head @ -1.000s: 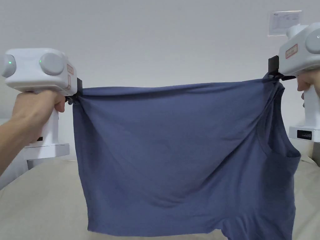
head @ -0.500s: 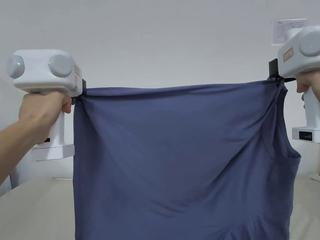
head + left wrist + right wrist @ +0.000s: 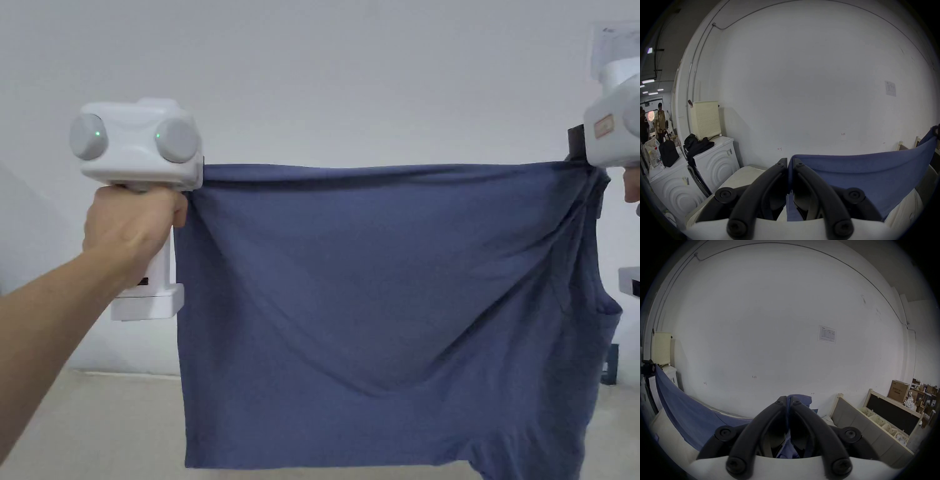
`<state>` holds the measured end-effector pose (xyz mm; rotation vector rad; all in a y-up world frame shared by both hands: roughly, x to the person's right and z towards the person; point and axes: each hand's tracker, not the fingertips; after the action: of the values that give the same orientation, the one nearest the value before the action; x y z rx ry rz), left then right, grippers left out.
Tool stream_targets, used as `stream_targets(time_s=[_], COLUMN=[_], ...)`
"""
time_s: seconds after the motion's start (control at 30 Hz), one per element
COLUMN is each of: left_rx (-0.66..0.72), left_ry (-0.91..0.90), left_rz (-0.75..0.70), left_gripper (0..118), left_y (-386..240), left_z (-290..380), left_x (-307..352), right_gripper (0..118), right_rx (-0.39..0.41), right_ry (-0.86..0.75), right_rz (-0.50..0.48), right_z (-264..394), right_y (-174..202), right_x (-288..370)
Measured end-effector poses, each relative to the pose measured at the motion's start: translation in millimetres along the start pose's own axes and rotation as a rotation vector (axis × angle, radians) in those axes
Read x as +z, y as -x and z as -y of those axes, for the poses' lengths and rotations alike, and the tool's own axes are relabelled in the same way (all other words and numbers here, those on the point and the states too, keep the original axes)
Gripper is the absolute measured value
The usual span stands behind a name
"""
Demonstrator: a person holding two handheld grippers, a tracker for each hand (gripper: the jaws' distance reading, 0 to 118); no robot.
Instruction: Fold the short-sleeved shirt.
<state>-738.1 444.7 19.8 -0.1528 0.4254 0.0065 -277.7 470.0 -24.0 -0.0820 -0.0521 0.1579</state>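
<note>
While I hold it up in front of the white wall (image 3: pixel 325 69), the blue short-sleeved shirt (image 3: pixel 375 300) hangs as a flat sheet between my two grippers, top edge stretched taut, its lower edge above the beige bed surface (image 3: pixel 94 425). My left gripper (image 3: pixel 790 162) has its jaws pressed together on the left top corner; my right gripper (image 3: pixel 788 400) pinches the bunched right corner the same way. Fabric looks like thin soft matte jersey: light, limp, drapes in diagonal creases, a sleeve sagging at lower right. I judge it won't slip easily but will stretch and collapse if one corner is released. Best holds: corners and hems, keeping the edge taut.
</note>
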Motion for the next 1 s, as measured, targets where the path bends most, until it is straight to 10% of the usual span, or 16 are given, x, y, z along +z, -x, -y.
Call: stream_targets(time_s=[0.33, 1.0], left_rx=[-0.044, -0.085], left_ry=[0.253, 0.724], left_rz=[0.067, 0.137], left_gripper=[5, 5], left_y=[-5, 117], left_z=[194, 498], left_x=[-18, 223], right_gripper=[5, 5], right_rx=[-0.021, -0.188], right_ry=[0.230, 0.685], right_rz=[-0.054, -0.099], right_z=[186, 503], right_y=[11, -2], right_x=[11, 282])
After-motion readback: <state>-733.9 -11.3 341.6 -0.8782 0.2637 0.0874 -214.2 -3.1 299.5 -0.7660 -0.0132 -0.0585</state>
